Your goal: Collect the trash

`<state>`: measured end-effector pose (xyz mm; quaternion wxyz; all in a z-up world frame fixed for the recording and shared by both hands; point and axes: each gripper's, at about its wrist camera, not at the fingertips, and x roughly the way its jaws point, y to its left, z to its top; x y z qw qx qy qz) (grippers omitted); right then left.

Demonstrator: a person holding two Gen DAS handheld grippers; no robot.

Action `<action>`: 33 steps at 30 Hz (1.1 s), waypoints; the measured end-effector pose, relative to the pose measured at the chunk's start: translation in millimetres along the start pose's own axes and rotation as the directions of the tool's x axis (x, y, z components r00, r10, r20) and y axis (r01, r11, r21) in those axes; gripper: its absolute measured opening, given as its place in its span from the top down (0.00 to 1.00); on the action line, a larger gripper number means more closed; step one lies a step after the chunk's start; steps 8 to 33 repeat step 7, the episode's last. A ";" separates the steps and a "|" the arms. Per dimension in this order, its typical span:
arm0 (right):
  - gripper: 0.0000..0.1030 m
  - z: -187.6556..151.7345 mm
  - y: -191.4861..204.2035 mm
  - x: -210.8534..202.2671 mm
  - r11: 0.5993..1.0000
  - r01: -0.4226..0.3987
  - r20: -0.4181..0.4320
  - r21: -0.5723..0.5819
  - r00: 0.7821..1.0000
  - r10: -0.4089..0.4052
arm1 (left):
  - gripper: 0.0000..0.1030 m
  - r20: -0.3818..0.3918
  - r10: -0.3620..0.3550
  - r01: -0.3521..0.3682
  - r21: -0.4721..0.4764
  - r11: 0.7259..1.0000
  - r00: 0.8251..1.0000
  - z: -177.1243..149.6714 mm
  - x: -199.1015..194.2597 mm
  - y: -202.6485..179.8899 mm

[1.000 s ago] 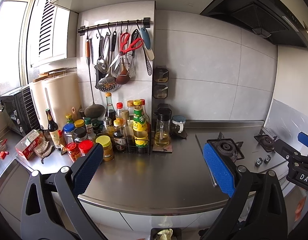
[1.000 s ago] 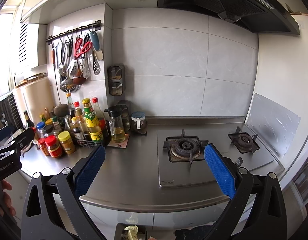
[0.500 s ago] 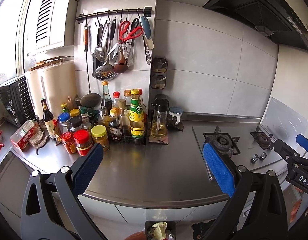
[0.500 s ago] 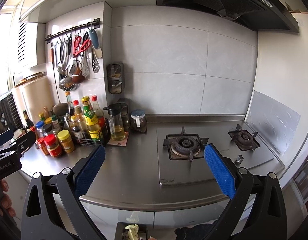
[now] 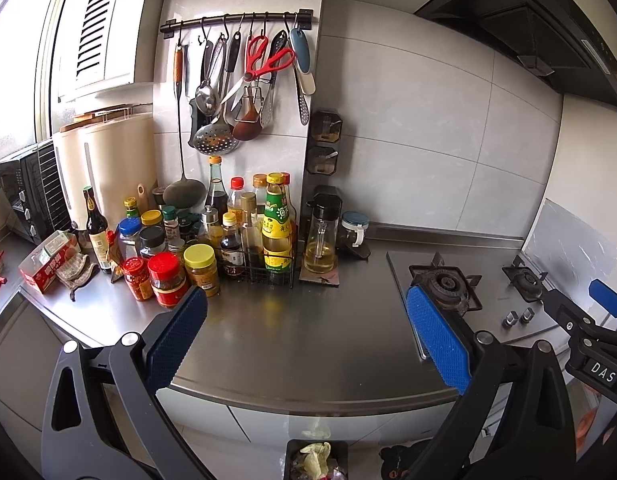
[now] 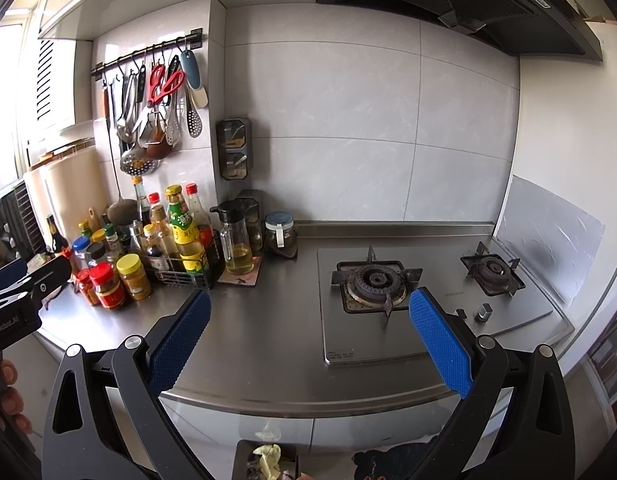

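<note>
Two grippers hover above the front edge of a steel table (image 5: 292, 340), both with jaws spread wide and holding nothing. The left gripper (image 5: 306, 334) faces the condiment cluster; the right gripper (image 6: 308, 336) faces the stove (image 6: 420, 300).

Trash: a crumpled yellowish wad lies in a dark bin (image 5: 316, 458) on the floor, below the table edge and directly under the jaws in both views. On the table, the likeliest trash is the red carton (image 5: 48, 262) at the far left, lying on its side with its long axis running left-front to right-back, next to a crumpled cloth (image 5: 76, 274). Whether it is trash is a judgement only.

Key relation: the carton lies well left of the left gripper, beyond the jars (image 5: 164, 278), and far from the right gripper; the left hand is nearer. A leftward swing clear of the jar lids seems called for. The bin sits between and beneath both grippers, so a drop needs only a pull back and down.

Legible writing: "DAS" on the right gripper's body as seen from the left wrist; a partly readable "…Robot.AI" on the left gripper's body as seen from the right wrist; Chinese characters on the yellow-labelled bottle (image 5: 277, 232), too small to read surely.
</note>
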<state>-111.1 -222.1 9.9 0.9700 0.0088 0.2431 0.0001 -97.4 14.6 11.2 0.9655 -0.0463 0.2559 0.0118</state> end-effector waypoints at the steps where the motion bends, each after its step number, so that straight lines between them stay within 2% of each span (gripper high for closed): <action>1: 0.03 -0.4 0.5 0.0 1.000 -0.001 -0.001 0.002 1.000 0.001 | 0.08 -0.005 -0.002 0.002 0.001 1.000 1.000 0.3 0.4 0.3; 7: 0.03 -2.0 3.0 0.0 1.000 -0.001 -0.007 0.012 1.000 0.001 | 0.08 -0.009 0.030 -0.029 0.050 0.998 1.000 -0.9 -0.5 -6.0; 33: 0.03 -2.0 3.0 0.0 1.000 -0.001 -0.007 0.012 1.000 0.001 | 0.08 -0.009 0.030 -0.029 0.050 0.998 1.000 -0.9 -0.5 -6.0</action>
